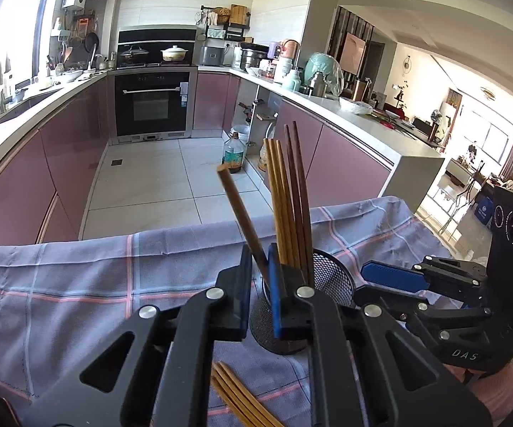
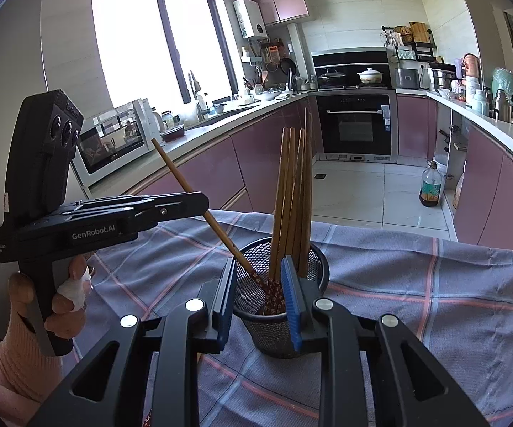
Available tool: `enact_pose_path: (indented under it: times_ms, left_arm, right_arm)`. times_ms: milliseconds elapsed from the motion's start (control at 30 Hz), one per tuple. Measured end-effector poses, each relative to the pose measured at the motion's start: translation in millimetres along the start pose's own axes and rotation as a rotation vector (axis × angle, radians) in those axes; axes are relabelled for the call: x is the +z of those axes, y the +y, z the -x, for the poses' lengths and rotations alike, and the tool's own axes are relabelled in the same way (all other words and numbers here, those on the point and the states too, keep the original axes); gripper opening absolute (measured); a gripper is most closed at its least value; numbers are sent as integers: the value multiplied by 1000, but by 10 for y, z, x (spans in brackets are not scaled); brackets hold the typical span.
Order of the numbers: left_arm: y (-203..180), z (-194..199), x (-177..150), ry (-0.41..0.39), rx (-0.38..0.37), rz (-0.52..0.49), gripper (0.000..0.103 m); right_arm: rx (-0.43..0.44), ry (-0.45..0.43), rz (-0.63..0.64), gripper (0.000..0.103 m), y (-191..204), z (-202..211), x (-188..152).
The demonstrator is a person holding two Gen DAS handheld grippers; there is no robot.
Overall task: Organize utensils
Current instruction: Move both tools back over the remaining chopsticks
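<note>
Left claw [image 1: 256, 284] closed on a chopstick [image 1: 242, 213] slanting tip-down into the mesh cup [image 2: 281, 306]; right claw [image 2: 262, 295] part-open, jaws straddling the cup's near rim, gripping nothing.

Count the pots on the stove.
2: a dark glass-lidded pan on the left, a white lidded casserole on the right. None seems hidden.

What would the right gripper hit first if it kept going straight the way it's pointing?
Most likely the black mesh holder: the right gripper points straight at it, its fingers either side of the near wall. Depth is unclear; they may already touch.
</note>
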State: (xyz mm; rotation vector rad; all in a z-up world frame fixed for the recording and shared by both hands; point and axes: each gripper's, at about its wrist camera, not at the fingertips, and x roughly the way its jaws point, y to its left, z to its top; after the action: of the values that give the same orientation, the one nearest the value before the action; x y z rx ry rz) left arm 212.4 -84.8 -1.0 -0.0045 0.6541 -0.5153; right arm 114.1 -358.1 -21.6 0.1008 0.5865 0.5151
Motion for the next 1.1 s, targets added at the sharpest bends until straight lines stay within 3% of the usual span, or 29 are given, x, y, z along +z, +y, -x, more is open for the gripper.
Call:
enact_pose_path:
  times_ms: [267,467,567,667,900,1100]
  left_arm:
    - [-38,44,259,31,-75,-11,7]
    - [-44,-230,449,114,-60,-1,8]
    - [-18,-361,458,127,-42,13,16]
    - [15,-367,420,97,-22,26,33]
    - [85,-117,305,7,16,29,41]
    - [154,103,19,-6,57,32,48]
  right_arm:
    - [3,17,-27,25,-65,-29,-70]
    - [3,30,-56,25,-145,-78,-96]
    - [4,30,-59,25,-158,-64,-117]
    - [3,27,-57,25,-147,-47,-127]
    - [13,33,-40,28,-79,-51,-169]
    - [45,46,-10,28,64,-41,-239]
